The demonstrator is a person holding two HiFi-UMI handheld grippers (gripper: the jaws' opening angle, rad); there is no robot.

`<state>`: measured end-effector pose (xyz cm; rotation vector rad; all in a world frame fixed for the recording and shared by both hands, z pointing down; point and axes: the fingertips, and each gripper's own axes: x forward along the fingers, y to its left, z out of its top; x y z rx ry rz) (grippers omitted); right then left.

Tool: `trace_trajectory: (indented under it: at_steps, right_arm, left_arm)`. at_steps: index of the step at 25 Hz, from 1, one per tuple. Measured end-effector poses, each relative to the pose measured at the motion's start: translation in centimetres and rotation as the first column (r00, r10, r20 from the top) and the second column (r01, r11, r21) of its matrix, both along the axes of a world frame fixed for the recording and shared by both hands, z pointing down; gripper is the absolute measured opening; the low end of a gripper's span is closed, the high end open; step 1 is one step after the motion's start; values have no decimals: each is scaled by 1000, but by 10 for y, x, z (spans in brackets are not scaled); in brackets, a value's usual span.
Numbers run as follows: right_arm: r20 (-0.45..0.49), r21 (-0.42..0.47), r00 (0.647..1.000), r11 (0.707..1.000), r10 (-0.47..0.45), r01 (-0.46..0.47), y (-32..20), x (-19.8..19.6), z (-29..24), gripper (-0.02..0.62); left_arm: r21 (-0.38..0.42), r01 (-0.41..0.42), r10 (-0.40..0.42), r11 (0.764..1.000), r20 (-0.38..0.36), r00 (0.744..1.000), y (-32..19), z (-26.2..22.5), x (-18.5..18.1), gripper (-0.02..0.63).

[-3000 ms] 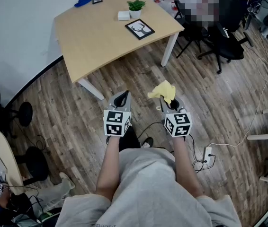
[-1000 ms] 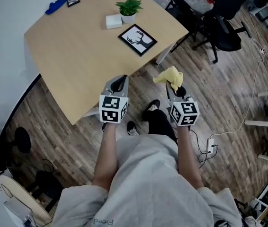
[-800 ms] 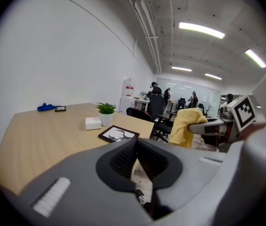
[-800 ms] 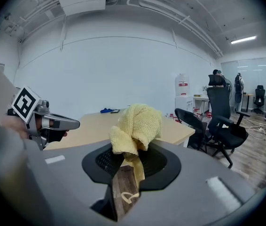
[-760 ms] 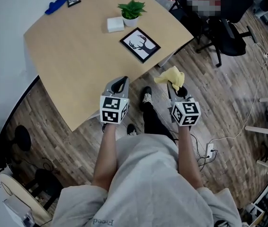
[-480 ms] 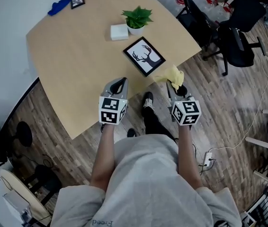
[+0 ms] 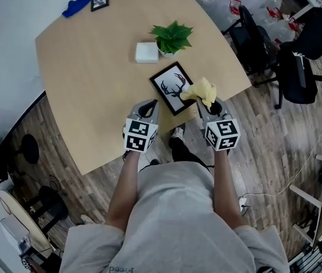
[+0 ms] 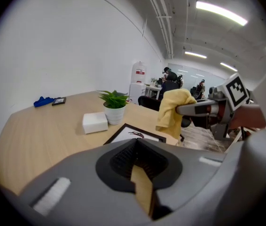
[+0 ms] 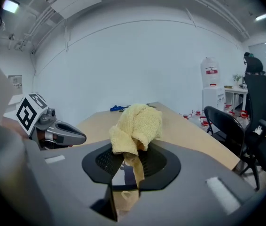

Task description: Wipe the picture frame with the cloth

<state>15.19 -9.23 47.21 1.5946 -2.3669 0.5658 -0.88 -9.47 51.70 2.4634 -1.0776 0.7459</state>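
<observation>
The black picture frame [image 7: 172,88] with a deer print lies flat near the front edge of the wooden table [image 7: 93,67]; it also shows in the left gripper view as picture frame [image 8: 134,132]. My right gripper [image 7: 206,100] is shut on a bunched yellow cloth [image 7: 199,90], which hangs over the frame's right corner. The cloth [image 9: 136,125] fills the right gripper view above the closed jaws. My left gripper [image 7: 147,105] is shut and holds nothing, just left of the frame's near corner.
A potted plant [image 7: 172,36] and a white box [image 7: 147,52] stand just behind the frame. A small frame [image 7: 99,0] and a blue cloth [image 7: 78,5] lie at the table's far corner. Black office chairs [image 7: 297,73] stand on the wooden floor to the right.
The person has stepped up to the table. Both grippers now reach over its front edge, and the cloth has come from over the floor to the frame's right corner.
</observation>
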Motion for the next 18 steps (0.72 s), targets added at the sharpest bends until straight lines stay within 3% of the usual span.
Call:
trace_trajectory:
  at_steps: [9, 18]
  right_arm:
    - [16, -79, 984, 981, -177, 178, -48, -14, 31, 86]
    - [-25, -170, 957, 945, -288, 279, -65, -30, 56, 86]
  left_arm:
    - [-104, 21, -18, 994, 23, 1000, -20, 51, 17, 52]
    - [-153, 19, -16, 988, 25, 1000, -18, 76, 26, 52]
